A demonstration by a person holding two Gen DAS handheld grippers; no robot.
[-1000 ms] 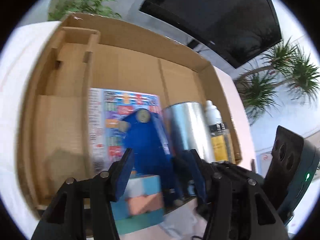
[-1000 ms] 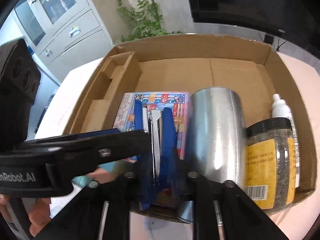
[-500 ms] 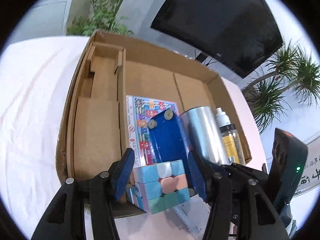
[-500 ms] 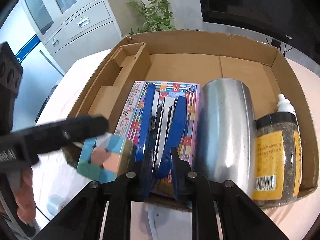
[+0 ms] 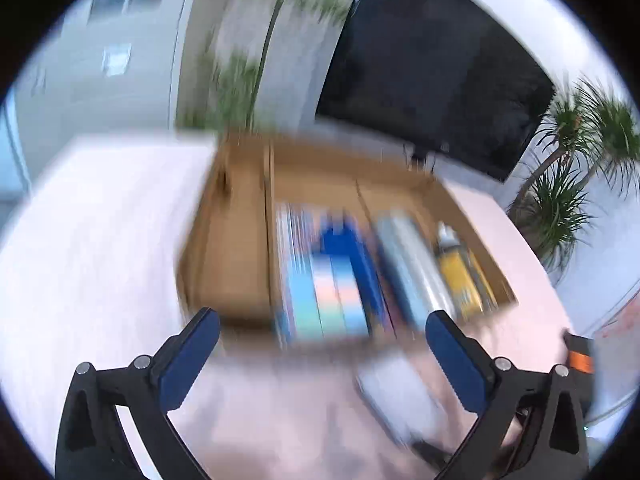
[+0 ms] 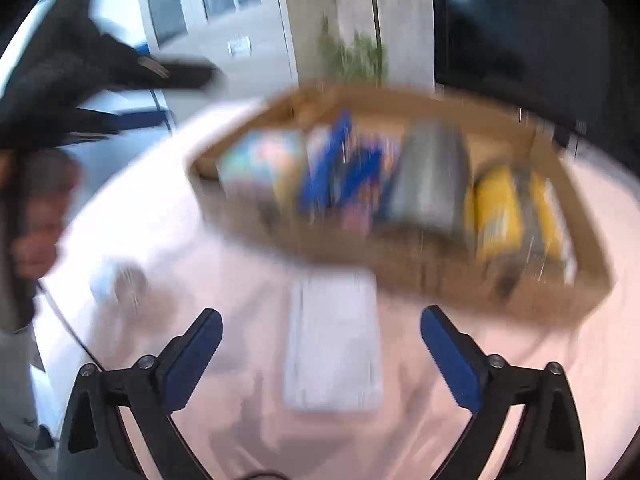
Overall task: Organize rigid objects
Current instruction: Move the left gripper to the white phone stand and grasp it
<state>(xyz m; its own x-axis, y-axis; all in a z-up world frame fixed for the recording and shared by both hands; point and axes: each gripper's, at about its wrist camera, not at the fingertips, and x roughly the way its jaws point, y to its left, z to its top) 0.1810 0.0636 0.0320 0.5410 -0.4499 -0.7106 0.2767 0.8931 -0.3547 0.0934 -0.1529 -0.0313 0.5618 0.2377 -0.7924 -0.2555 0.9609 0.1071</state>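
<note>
My left gripper (image 5: 322,330) has its fingers spread wide with nothing between them; my right gripper (image 6: 320,326) is the same. Just past the right fingers a flat white case (image 6: 334,340) lies on the pale cloth (image 6: 160,240). Beyond it sits the box (image 6: 440,264), badly blurred. Inside I make out a pastel cube (image 5: 328,288) at the near edge, a blue stapler (image 6: 340,172), a silver can (image 6: 432,176) and a yellow-labelled jar (image 6: 500,212) side by side.

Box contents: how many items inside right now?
5, blurred; more may hide. In the box, left to right: cube, blue stapler on a printed card, metal can, yellow jar, bottle.
</note>
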